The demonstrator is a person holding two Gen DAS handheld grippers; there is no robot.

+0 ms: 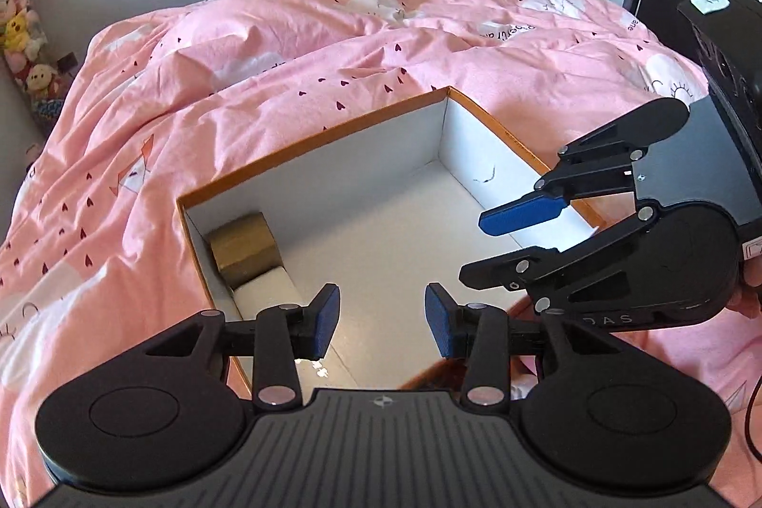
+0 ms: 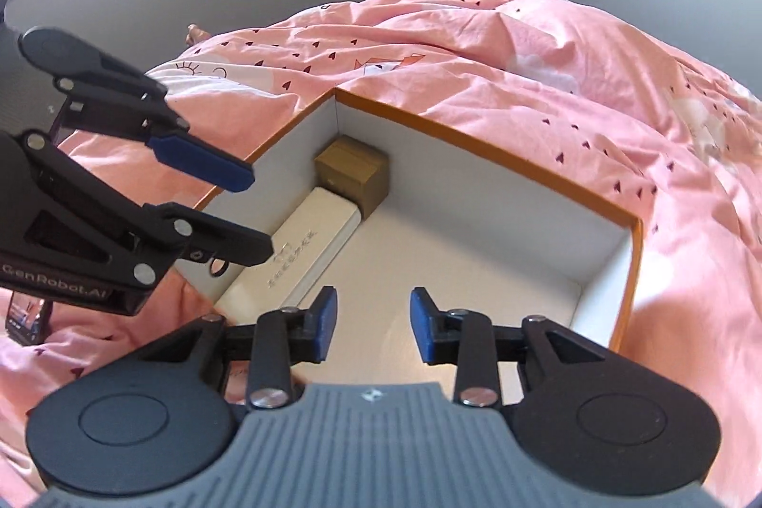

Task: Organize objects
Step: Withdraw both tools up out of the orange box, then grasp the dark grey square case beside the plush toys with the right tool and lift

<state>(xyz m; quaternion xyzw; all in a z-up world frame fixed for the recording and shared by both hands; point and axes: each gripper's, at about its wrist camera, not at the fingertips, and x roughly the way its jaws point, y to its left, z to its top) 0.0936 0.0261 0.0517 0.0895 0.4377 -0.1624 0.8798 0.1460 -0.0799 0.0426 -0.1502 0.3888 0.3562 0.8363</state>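
From the left wrist cam we've got the left gripper (image 1: 382, 320) hanging over the orange-rimmed box (image 1: 328, 139) on the bed's pink duvet (image 1: 266, 46), pads spread with nothing between them. In the box's left corner sits a small brown carton (image 1: 245, 246) with a white box (image 1: 266, 293) right next to it. The right gripper (image 1: 495, 244) hovers over the far right edge, jaws apart and empty too.

Right wrist cam: the right gripper (image 2: 374, 324) is spread and empty above the box floor. The brown carton (image 2: 352, 174) is tucked in the far corner, the white box (image 2: 305, 251) lying along the left wall touching it. The left gripper (image 2: 259, 215) shows on the left, open.
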